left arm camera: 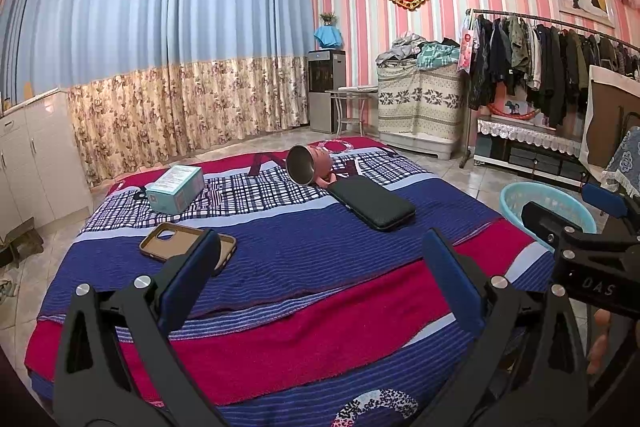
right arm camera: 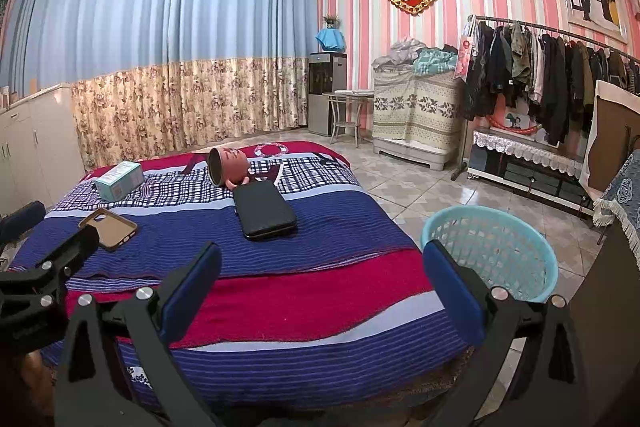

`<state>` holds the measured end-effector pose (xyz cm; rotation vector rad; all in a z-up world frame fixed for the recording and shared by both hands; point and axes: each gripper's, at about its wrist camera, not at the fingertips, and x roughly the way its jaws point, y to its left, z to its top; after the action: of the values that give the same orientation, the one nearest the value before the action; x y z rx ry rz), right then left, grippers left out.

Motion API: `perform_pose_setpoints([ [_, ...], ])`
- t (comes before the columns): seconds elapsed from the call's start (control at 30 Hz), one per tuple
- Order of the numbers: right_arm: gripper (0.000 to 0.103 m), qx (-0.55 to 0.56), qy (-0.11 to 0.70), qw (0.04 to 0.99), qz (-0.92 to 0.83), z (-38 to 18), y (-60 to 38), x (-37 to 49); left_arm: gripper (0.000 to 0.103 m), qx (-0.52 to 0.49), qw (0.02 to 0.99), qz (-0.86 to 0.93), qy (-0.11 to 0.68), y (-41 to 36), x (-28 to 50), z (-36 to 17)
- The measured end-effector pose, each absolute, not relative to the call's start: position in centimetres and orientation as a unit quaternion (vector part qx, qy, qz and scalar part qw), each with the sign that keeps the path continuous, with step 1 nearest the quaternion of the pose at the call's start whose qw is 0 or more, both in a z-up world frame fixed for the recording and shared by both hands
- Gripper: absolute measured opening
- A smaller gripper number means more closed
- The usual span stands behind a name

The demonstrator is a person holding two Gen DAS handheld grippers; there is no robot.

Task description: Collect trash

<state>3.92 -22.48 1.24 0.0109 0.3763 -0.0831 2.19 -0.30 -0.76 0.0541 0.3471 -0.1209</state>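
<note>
On the striped bed cover [left arm camera: 320, 259] [right arm camera: 320, 307] lie a teal carton [left arm camera: 175, 188] [right arm camera: 119, 179], a brown phone case [left arm camera: 176, 239] [right arm camera: 109, 228], a tipped pink cup with a steel inside [left arm camera: 310, 165] [right arm camera: 228, 165] and a black wallet-like case [left arm camera: 372, 201] [right arm camera: 263, 209]. A light blue plastic basket [left arm camera: 516, 201] [right arm camera: 492, 251] stands on the floor to the bed's right. My left gripper [left arm camera: 320, 259] is open and empty above the near part of the bed. My right gripper [right arm camera: 320, 275] is open and empty over the bed's near right corner, beside the basket.
A clothes rail [right arm camera: 560, 75] and low cabinet [right arm camera: 528, 163] line the right wall. A covered cabinet [right arm camera: 416, 107], a water dispenser [right arm camera: 326, 91] and a small stool [right arm camera: 348, 111] stand at the back. White cupboards [left arm camera: 32, 155] are at the left. Tiled floor [right arm camera: 420, 183] lies right of the bed.
</note>
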Motion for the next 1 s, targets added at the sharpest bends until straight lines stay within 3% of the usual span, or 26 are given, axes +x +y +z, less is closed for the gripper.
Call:
perform_pose_setpoints([
  [1.0, 0.098, 0.004, 0.182, 0.982, -0.039, 1.87, -22.23, 3.94, 0.098, 0.028, 0.983, -0.059, 0.171, -0.21, 2.28, -0.62],
])
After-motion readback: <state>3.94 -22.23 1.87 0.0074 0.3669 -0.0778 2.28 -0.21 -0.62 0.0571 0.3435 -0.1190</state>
